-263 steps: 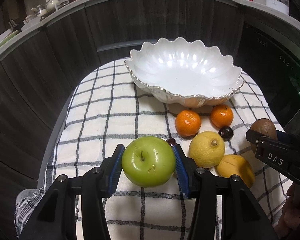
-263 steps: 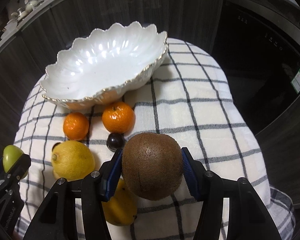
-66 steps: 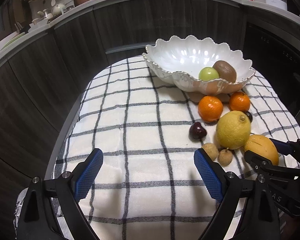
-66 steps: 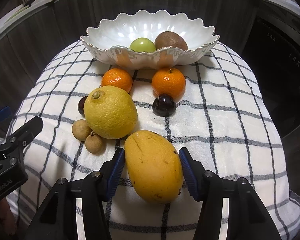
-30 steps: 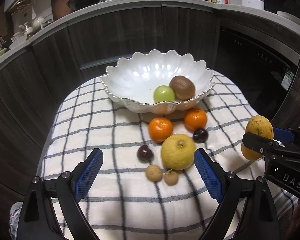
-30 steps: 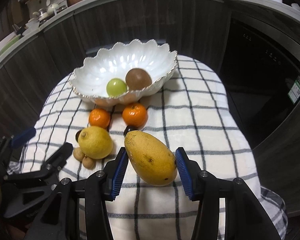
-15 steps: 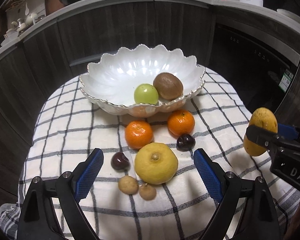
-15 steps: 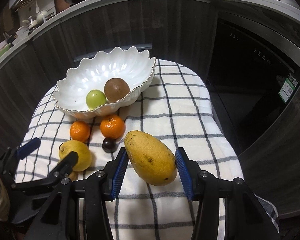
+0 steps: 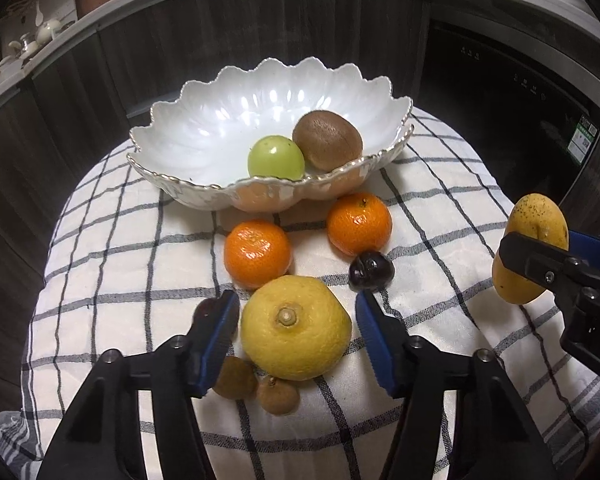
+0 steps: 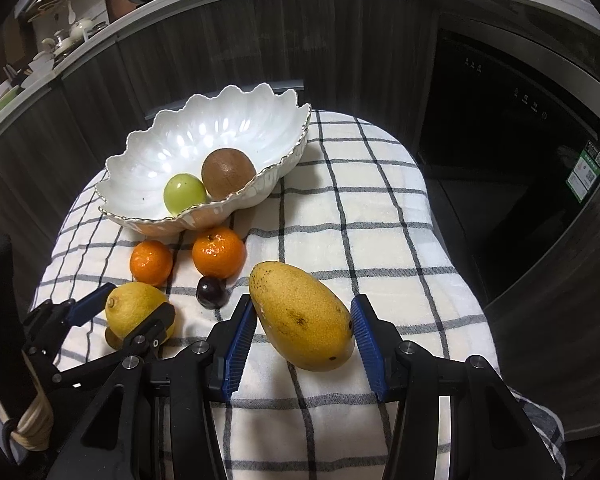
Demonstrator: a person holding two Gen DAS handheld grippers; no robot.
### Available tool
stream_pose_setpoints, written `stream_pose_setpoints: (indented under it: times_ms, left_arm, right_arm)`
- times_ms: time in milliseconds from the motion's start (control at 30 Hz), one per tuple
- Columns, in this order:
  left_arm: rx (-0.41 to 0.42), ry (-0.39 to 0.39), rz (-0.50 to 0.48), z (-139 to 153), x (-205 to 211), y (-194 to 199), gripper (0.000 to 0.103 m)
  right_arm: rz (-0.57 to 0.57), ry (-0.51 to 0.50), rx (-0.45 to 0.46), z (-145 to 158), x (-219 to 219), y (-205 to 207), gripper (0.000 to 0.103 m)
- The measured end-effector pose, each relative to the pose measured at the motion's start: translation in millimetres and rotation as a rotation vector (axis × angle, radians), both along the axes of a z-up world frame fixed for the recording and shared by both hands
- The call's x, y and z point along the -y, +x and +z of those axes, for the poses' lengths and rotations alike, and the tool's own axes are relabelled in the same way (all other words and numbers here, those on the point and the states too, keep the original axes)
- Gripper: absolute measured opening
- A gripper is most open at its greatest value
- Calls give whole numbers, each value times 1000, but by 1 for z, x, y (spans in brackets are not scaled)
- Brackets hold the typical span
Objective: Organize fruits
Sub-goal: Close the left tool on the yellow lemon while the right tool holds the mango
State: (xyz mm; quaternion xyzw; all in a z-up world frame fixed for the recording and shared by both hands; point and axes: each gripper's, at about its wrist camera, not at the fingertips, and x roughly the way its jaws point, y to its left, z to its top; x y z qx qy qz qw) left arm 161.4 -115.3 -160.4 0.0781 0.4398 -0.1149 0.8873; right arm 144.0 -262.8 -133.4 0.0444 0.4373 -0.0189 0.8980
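Note:
A yellow lemon [image 9: 296, 326] lies on the checked cloth between the blue pads of my left gripper [image 9: 294, 316]. Its jaws are closing, and a thin gap shows on each side of the lemon. My right gripper [image 10: 303, 320] is shut on a yellow mango [image 10: 300, 316] and holds it above the cloth; the left wrist view has the mango [image 9: 535, 232] at the right edge. The white scalloped bowl [image 9: 204, 120] behind holds a green apple [image 9: 276, 162] and a kiwi [image 9: 325, 140].
Two tangerines [image 9: 258, 254] [image 9: 359, 224] lie in front of the bowl, with a dark plum [image 9: 371, 271] beside them. Two small brown longans [image 9: 236, 378] [image 9: 278, 394] sit under the lemon's near side. Dark cabinets ring the small table's cloth [image 9: 112, 264].
My left gripper came forward and down over the lemon, and its wide jaws have narrowed around it. The right gripper still holds the mango in the air.

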Motion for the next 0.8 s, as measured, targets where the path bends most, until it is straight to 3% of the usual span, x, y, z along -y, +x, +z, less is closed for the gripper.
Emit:
stream_pose_setpoints:
  times_ms: [467,800]
  left_arm:
    - [8,10,-2,0,-1,-1,54]
    - [57,-17,17,27,-13,-5,53]
  right_arm:
    - [0,-2,-5,-2,-1,1,49]
    - [5,5,18,11,-3,1,49]
